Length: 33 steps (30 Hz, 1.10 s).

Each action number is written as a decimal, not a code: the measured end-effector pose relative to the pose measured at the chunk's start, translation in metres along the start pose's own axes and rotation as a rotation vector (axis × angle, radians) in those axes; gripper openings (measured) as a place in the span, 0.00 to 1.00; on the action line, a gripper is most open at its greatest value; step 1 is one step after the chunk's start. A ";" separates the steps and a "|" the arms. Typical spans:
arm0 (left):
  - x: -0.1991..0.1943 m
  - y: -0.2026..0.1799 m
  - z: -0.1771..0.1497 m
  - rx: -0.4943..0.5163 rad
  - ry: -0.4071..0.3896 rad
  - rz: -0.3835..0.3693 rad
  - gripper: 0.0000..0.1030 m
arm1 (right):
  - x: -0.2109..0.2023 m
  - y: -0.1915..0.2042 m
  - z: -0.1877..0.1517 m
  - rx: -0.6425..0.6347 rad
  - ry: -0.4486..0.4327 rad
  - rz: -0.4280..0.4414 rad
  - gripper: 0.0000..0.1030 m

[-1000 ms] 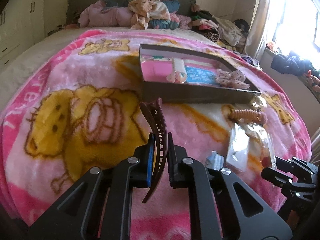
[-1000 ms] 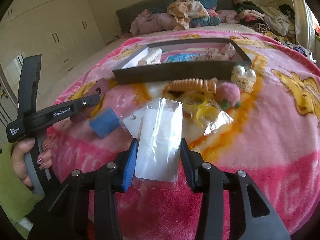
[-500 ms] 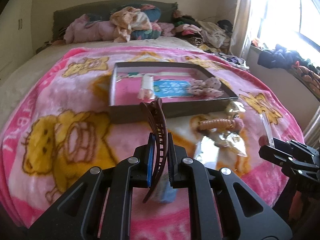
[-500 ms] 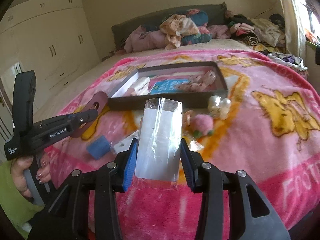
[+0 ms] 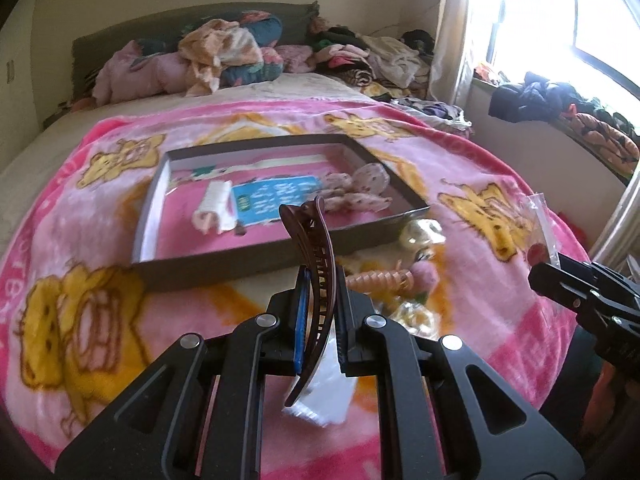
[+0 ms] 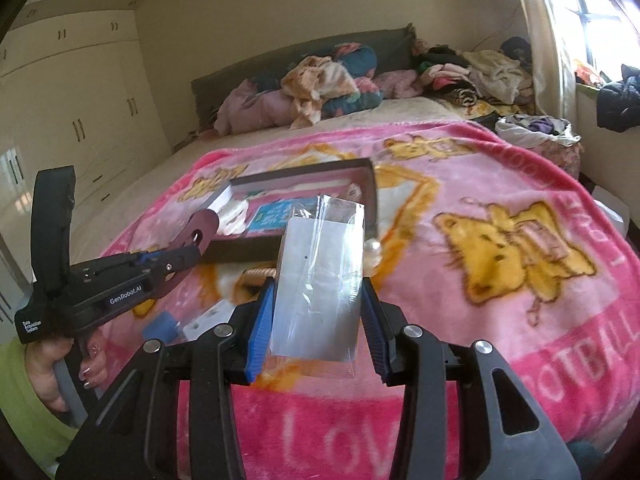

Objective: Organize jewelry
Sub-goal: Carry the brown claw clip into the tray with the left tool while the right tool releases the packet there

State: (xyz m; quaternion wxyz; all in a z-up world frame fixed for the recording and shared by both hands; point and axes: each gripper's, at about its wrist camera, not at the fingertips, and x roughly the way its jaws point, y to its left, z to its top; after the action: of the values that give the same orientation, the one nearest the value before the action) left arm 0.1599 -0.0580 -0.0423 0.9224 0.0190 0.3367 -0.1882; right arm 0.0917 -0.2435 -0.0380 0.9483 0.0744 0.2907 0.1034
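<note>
My left gripper is shut on a brown curved hair clip, held upright above the pink blanket in front of a dark shallow box. The box holds a blue card, a white roll and a spotted fabric bow. My right gripper is shut on a clear plastic packet, lifted above the blanket. The left gripper and clip also show in the right wrist view; the box lies behind the packet.
On the blanket near the box lie a spiral hair tie, a pink pompom, a pearl flower clip, a white card and a blue block. Clothes are piled at the headboard. The bed edge is on the right.
Both grippers have risen and drawn back from the blanket, each still holding its item. The box now sits lower and farther in both views.
</note>
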 end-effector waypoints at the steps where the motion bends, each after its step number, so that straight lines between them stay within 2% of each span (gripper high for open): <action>1: 0.002 -0.003 0.003 0.006 -0.001 -0.002 0.06 | -0.001 -0.003 0.002 0.003 -0.005 -0.007 0.38; 12: 0.025 -0.017 0.036 0.042 -0.005 -0.010 0.06 | 0.008 -0.019 0.018 0.014 -0.017 -0.031 0.38; 33: 0.079 -0.014 0.082 0.099 0.028 0.004 0.06 | 0.061 -0.032 0.068 -0.006 -0.021 -0.033 0.38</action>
State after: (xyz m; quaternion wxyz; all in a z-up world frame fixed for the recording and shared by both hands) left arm 0.2602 -0.1110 -0.0274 0.9160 0.0678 0.3398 -0.2023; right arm 0.1847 -0.2654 -0.0214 0.9531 0.0678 0.2817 0.0880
